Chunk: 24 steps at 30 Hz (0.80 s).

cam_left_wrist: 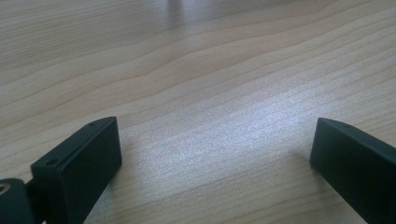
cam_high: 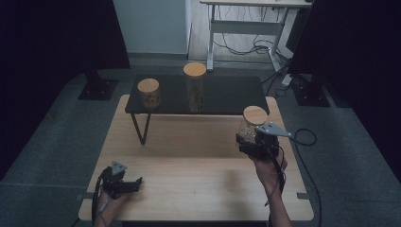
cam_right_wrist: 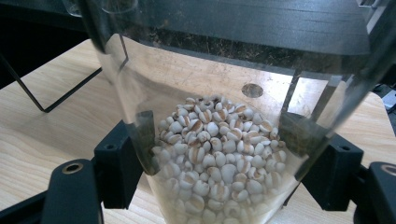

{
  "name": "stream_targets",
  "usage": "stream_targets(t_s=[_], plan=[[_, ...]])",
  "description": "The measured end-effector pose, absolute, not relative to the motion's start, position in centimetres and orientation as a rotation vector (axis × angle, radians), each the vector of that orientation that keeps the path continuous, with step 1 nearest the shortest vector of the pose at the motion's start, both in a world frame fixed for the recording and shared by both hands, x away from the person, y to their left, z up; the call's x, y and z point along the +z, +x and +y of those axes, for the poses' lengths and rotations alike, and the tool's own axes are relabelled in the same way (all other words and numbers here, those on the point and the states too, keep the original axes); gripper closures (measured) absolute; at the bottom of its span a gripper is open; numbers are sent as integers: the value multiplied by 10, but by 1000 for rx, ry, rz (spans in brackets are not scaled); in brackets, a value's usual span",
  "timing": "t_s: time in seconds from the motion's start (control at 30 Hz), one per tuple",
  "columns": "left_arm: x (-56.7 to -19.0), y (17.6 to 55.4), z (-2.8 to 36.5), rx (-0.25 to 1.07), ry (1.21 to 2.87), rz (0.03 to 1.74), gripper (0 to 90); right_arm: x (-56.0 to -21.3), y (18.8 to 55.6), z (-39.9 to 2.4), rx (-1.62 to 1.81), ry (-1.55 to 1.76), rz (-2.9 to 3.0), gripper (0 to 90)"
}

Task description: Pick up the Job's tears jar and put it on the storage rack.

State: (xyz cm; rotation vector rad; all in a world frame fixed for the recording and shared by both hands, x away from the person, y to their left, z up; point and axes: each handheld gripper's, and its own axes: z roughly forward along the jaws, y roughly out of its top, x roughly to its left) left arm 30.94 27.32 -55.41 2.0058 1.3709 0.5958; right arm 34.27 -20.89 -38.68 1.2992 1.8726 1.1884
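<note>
Clamping my right gripper (cam_high: 253,142) on the upright jar (cam_right_wrist: 215,140), shelf (cam_high: 227,97) just ahead; left gripper (cam_high: 135,182) rests apart.

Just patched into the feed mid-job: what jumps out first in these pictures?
The right gripper, at the table's right side, is clamped on a clear jar partly filled with pale grains and capped with a round wooden lid. Two more wood-lidded jars, a short one and a tall one, stand on the low black shelf at the back. The left gripper rests open near the front left edge.
</note>
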Motion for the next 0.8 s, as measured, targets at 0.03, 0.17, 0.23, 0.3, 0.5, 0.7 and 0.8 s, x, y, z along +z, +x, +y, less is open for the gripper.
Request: stream_targets(t_s=[0.03,0.17,0.23,0.3,0.5,0.7,0.8], plan=[[-554,309,273,596,2006,1370,17,-386,343,-209,1188,1299,1873,246],[-554,309,273,596,2006,1370,17,-383,346,-208,1191,1300,1871,246],[-554,309,273,596,2005,1371,17,-382,347,-208,1190,1299,1872,246],[-554,309,273,596,2004,1371,17,-381,349,-207,1188,1300,1870,246],[-554,309,273,595,2003,1373,17,-379,353,-207,1191,1304,1866,246],[-554,309,273,594,2003,1373,17,-375,356,-207,1193,1307,1860,246],[-554,309,273,595,2004,1372,17,-373,358,-206,1192,1306,1860,246]])
